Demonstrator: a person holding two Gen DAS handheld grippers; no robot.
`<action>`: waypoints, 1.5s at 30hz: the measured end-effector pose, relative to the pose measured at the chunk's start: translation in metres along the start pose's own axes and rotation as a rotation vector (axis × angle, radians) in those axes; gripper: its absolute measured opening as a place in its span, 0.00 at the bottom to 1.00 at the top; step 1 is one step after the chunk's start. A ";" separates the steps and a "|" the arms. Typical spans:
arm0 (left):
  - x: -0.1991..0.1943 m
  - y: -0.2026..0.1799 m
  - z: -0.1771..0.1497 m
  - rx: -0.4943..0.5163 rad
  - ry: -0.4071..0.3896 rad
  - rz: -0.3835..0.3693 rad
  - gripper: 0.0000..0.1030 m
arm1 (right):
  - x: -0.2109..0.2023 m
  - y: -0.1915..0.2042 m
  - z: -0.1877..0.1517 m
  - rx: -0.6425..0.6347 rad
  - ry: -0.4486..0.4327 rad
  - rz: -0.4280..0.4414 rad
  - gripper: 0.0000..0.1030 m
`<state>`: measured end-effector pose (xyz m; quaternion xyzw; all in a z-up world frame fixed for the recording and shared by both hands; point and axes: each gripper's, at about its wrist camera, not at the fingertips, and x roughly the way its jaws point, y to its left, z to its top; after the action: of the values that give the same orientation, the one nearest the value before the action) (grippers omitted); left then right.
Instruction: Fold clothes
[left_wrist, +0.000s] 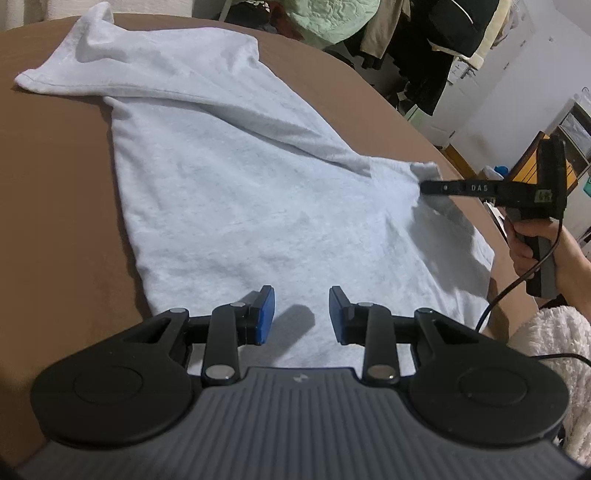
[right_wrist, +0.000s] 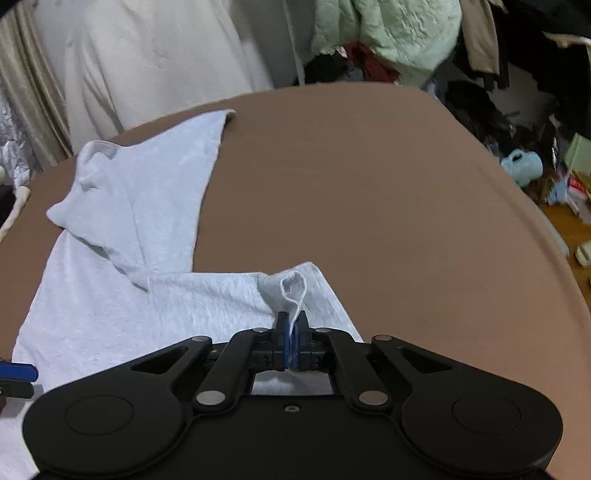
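Left gripper (left_wrist: 302, 314): jaws wide apart, blue pads clear of each other, nothing between them. It hovers over the near hem of the one pale grey cotton T-shirt (left_wrist: 229, 192); whether the pads touch the cloth, can't tell.

Right gripper (right_wrist: 291, 341): jaws pinched tight on a fold of the T-shirt (right_wrist: 110, 295) edge, a small loop of fabric sticking up past the pads. Left view shows the same right gripper (left_wrist: 424, 186) from the side, tip on the shirt's right edge, with the person's right hand (left_wrist: 532, 243) on the handle and a black cable (left_wrist: 517, 280) trailing down. Handle bottom is cut off behind a white fleece sleeve (left_wrist: 554, 354).

Shirt lies mostly flat on the brown fabric-covered surface (left_wrist: 55, 221); can't tell if it's a bed or a bench. One sleeve visible at the far left, bunched; top part folded diagonally across the body. Near hem is hidden under the left gripper body.

Far side: pile of hanging clothes, including a mint green quilted garment (right_wrist: 391, 33), dark items too blurred to count. Cream curtain (right_wrist: 129, 66) at the back left in the right view. A light blue object on the floor (right_wrist: 521, 166), hard to identify.
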<state>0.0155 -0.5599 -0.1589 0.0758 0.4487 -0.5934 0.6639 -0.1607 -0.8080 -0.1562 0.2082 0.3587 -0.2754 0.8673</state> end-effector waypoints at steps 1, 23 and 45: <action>0.000 -0.001 0.000 0.001 -0.005 -0.001 0.30 | -0.002 0.000 -0.001 -0.002 -0.014 -0.010 0.02; -0.003 -0.014 -0.004 0.071 0.008 0.029 0.48 | -0.036 0.134 0.077 -0.112 -0.216 0.133 0.53; 0.003 0.180 0.148 -0.499 -0.231 0.489 0.68 | 0.078 0.106 0.079 -0.029 -0.055 0.285 0.54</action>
<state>0.2438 -0.6051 -0.1519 -0.0508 0.4703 -0.2942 0.8304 -0.0085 -0.7970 -0.1446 0.2369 0.3054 -0.1501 0.9100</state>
